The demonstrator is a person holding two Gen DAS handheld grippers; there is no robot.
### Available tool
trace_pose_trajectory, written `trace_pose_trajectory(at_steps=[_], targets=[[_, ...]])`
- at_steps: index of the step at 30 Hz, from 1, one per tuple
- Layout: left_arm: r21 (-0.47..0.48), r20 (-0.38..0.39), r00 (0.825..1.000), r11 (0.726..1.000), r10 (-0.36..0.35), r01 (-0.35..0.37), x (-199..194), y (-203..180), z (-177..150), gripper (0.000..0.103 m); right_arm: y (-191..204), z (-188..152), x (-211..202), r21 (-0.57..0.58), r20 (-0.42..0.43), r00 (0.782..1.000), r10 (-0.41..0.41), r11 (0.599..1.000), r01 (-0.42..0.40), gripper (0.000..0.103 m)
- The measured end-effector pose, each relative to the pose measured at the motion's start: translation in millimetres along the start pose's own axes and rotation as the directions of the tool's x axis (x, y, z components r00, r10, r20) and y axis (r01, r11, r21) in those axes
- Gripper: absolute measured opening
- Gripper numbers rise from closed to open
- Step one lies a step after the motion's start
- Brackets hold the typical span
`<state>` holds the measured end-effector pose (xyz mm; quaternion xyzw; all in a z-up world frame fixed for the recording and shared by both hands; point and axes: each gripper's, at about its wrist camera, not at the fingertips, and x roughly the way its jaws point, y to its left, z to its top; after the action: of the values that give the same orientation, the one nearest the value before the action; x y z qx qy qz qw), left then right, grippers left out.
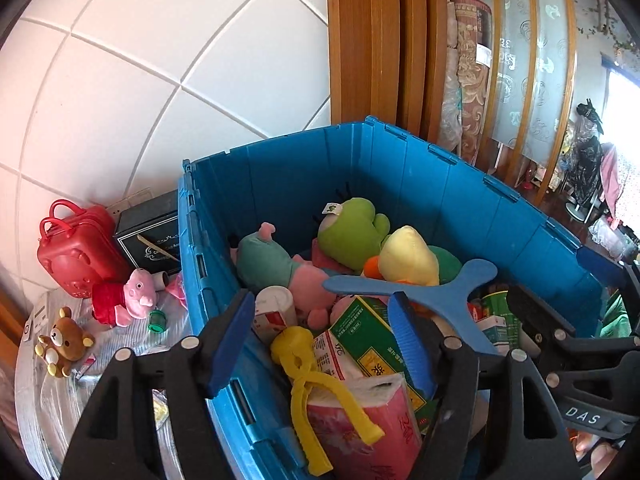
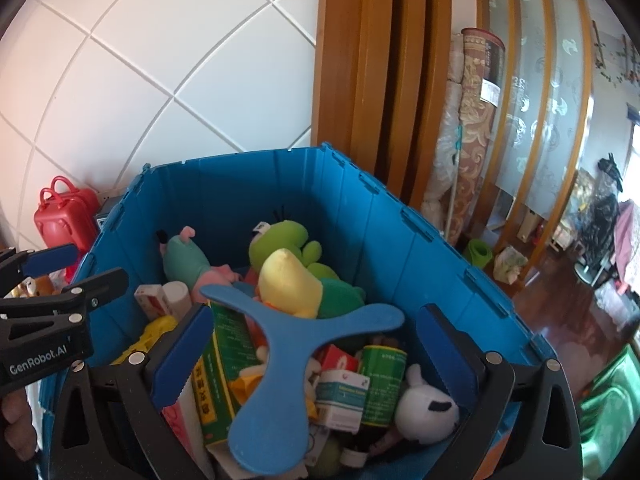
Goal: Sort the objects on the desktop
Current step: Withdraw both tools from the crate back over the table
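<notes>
A big blue crate (image 1: 400, 168) is filled with plush toys and boxes. On top of the pile lies a blue three-armed boomerang (image 2: 280, 360), also seen in the left wrist view (image 1: 440, 296). My right gripper (image 2: 316, 316) is open wide above it, its pads clear of the arms on both sides. My left gripper (image 1: 320, 320) is open over the crate's near left corner, above a yellow plastic clamp toy (image 1: 316, 384), a pink tissue pack (image 1: 360, 428) and a green box (image 1: 372, 340). Nothing is held.
Left of the crate, on a striped cloth, stand a red toy suitcase (image 1: 76, 248), a pink pig plush (image 1: 128, 296), a brown bear figure (image 1: 64, 340), a small green cap (image 1: 157, 320) and a black box (image 1: 152, 240). White tiled wall behind; wooden door frame at right.
</notes>
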<state>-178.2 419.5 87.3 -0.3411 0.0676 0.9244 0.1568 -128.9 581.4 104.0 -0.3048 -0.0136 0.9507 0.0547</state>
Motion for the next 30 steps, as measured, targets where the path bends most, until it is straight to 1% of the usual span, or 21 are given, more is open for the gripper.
trace_pose_trajectory(at_steps=[3, 7, 10, 14, 18, 20, 22, 24, 27, 30], targets=[[0.008, 0.014, 1.0, 1.0, -0.021, 0.021, -9, 1, -7, 0.069, 2, -6, -10, 0.009, -0.003, 1.0, 0.004, 1.0, -0.004, 0.103], [0.015, 0.059, 0.998, 0.999, -0.03, 0.029, -27, 6, -17, 0.069, 8, -13, -26, 0.014, 0.013, 1.0, 0.014, 1.0, -0.014, 0.103], [-0.023, 0.104, 0.993, 0.998, -0.051, 0.054, -41, 17, -24, 0.069, 18, -17, -40, 0.011, 0.035, 0.999, 0.036, 0.999, -0.037, 0.103], [-0.072, 0.119, 0.989, 0.993, -0.085, 0.094, -52, 37, -32, 0.069, 32, -21, -58, -0.005, 0.061, 0.997, 0.049, 0.999, -0.049, 0.103], [-0.071, 0.146, 0.988, 0.996, -0.048, 0.059, -63, 48, -42, 0.069, 50, -24, -69, -0.029, 0.085, 0.995, 0.059, 0.998, -0.056, 0.103], [-0.077, 0.145, 0.988, 0.994, -0.06, 0.072, -67, 55, -49, 0.069, 57, -26, -75, -0.02, 0.1, 0.991, 0.089, 0.996, -0.087, 0.103], [-0.105, 0.126, 0.989, 0.99, -0.081, 0.094, -68, 66, -58, 0.069, 64, -27, -79, -0.015, 0.108, 0.987, 0.116, 0.993, -0.115, 0.103], [-0.125, 0.117, 0.989, 0.987, -0.086, 0.1, -69, 77, -67, 0.069, 74, -29, -80, -0.023, 0.109, 0.985, 0.132, 0.991, -0.13, 0.103], [-0.149, 0.102, 0.993, 0.986, -0.063, 0.078, -71, 95, -81, 0.069, 93, -33, -79, -0.052, 0.102, 0.983, 0.155, 0.987, -0.15, 0.103], [-0.179, 0.1, 0.994, 0.982, -0.044, 0.061, -74, 114, -93, 0.069, 112, -37, -76, -0.068, 0.094, 0.983, 0.157, 0.986, -0.151, 0.103]])
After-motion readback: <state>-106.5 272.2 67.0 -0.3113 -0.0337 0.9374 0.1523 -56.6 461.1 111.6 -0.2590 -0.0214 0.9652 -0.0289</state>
